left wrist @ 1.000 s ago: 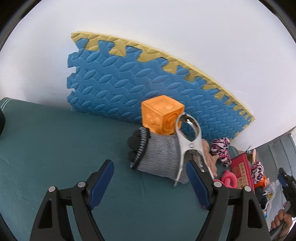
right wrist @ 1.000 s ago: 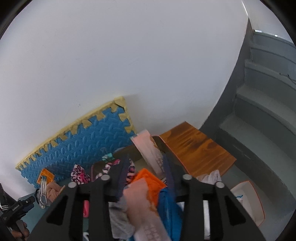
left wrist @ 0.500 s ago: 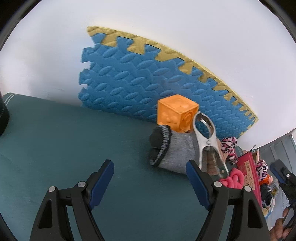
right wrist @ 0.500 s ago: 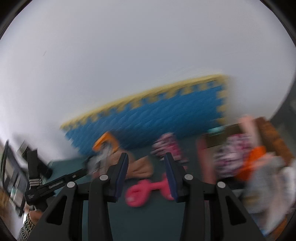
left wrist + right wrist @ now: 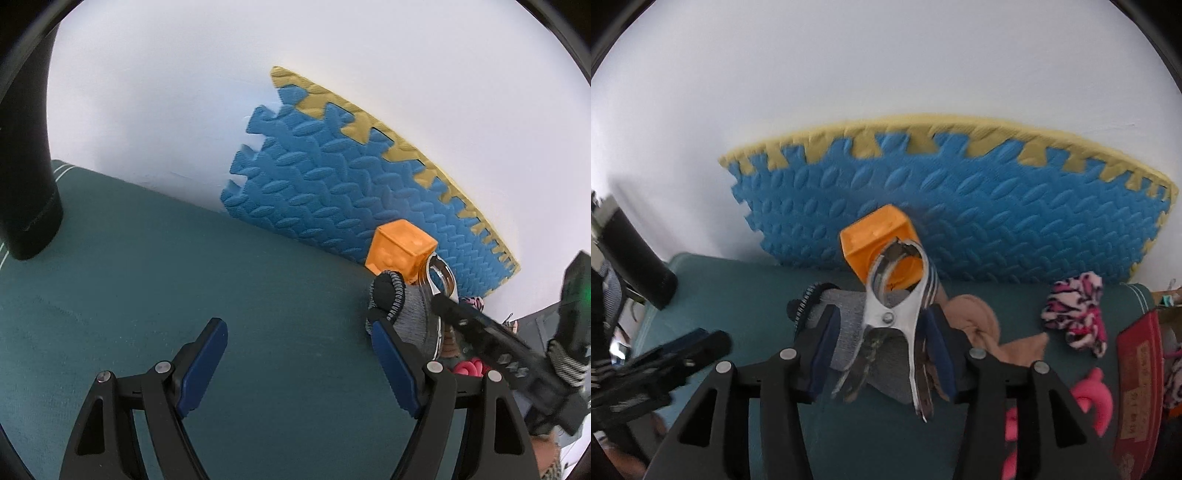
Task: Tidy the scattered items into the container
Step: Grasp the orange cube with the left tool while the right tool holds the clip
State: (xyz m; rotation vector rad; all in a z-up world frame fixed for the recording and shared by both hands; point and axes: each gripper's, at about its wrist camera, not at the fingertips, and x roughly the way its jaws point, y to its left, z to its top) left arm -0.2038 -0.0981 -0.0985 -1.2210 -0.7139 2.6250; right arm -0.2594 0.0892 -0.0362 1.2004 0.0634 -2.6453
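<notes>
Metal clamp (image 5: 892, 317): a bright steel spring clamp lying on the grey sock (image 5: 846, 325), ring end toward the wall, its two handles pointing back toward the right wrist camera.
Clamp handling: judged stiff, smooth and moderately heavy for its size; the polished metal is likely to slip on the pads. Squeezing the handles together would open its mouth.
Hold point: best taken across the body near the pivot rivet, where the section is widest, rather than on the tapering handle tips.
Right gripper (image 5: 882, 350): jaws at medium width, straddling the clamp on either side; whether the pads touch the metal cannot be told from the blurred right wrist view.
Grey sock: soft, light, rolled with a black ribbed cuff; it may lift along with the clamp if the pads bite into it.
Orange cube (image 5: 879, 243): just behind the clamp's ring end, leaning at the blue foam mat (image 5: 997, 206); light, easily knocked.
Left gripper (image 5: 299, 354): jaws wide apart, holding nothing, over bare green surface (image 5: 147, 280) to the left of the sock.
Other scattered items: beige sock (image 5: 975, 317), pink patterned fabric (image 5: 1075, 310), pink toy (image 5: 1093, 395).
Container: the red box (image 5: 1137, 373) at the right edge may be it; not certain.
Step in hand: closing on the clamp, as judged.
</notes>
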